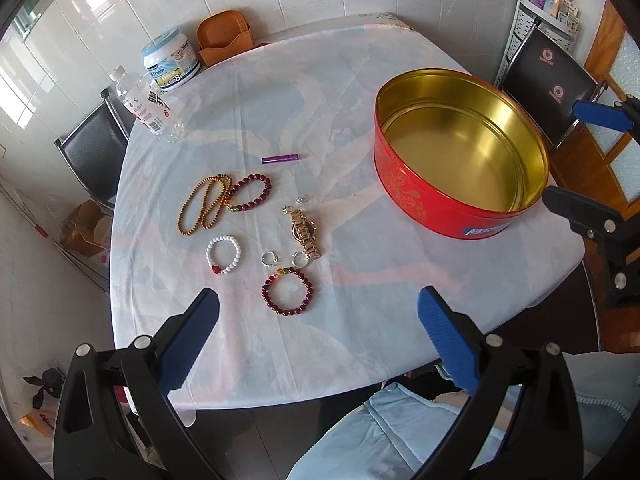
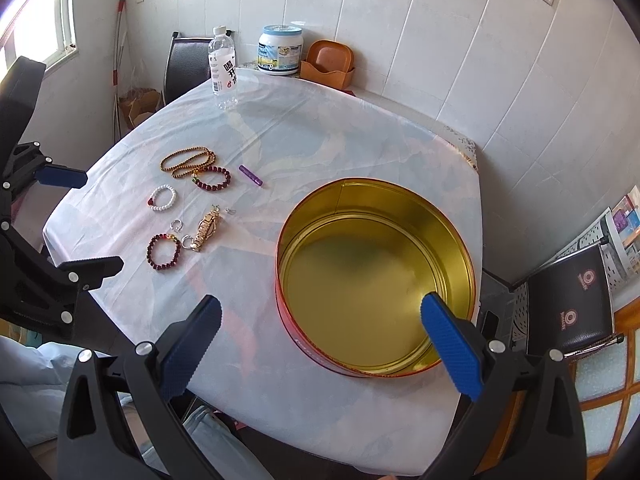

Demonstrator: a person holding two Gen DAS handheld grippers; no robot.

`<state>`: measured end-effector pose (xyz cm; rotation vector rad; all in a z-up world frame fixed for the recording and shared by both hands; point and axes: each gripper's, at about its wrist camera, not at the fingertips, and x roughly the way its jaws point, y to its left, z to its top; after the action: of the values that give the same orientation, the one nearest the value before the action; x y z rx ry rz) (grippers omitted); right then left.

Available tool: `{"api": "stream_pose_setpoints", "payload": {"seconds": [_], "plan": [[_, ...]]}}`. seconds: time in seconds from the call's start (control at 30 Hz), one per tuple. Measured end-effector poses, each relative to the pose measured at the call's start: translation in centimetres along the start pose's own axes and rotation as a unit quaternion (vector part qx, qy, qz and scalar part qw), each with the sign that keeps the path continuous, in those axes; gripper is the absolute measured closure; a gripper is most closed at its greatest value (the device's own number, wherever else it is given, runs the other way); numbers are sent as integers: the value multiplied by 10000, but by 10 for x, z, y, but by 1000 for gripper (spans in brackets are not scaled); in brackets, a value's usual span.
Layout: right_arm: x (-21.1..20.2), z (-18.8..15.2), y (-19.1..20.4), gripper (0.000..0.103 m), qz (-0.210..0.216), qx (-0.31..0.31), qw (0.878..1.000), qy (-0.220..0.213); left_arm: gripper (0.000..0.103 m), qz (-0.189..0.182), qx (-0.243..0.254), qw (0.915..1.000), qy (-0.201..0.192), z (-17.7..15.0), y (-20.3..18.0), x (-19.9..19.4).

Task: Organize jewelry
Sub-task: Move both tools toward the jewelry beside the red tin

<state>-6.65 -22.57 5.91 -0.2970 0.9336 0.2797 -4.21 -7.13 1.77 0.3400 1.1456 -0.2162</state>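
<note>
On the pale tablecloth (image 1: 360,92), the jewelry lies loose beside the round tin (image 1: 460,152) (nothing inside it): a dark red bracelet (image 1: 287,291), a gold watch (image 1: 305,232), a white bracelet (image 1: 223,255). The left gripper (image 1: 318,320) and right gripper (image 2: 320,322) hover with fingers spread wide, holding nothing.
</note>
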Motion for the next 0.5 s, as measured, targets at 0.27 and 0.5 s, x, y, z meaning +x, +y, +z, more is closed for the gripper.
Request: {"api": "stream_pose_setpoints", "payload": {"seconds": [0.27,0.5], "plan": [[3,-6,0,2,0,57,9999,87,6,-308,-157,9993,149,-3,7,5],[6,0,3,2,115,107,9999,-4,6,-265,-315,9990,175,-9,25,4]]}}
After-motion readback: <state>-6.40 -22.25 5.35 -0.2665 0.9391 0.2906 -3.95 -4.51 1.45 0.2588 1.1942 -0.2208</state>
